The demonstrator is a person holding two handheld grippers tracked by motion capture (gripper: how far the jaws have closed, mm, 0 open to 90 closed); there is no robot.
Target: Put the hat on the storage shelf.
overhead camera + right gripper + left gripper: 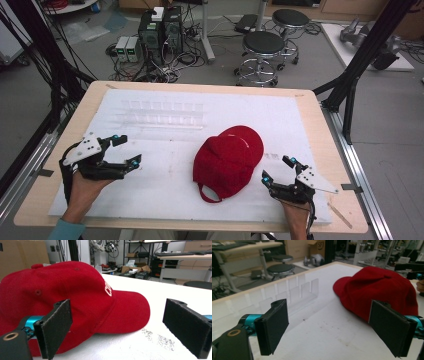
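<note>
The red cap (228,160) lies crown-up on the white mat (165,185) of the table (310,107), brim pointing away from the person. The right claw (278,169), jaws apart, sits just beside its rear right edge and is the nearer one. The left claw (126,150), also spread wide, waits well apart on the cap's left.

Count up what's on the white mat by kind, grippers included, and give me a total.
Red cap: 1
Clear plastic divider rack: 1
Hand-held grippers: 2, left gripper and right gripper, both with fingers apart
Total: 4
</note>
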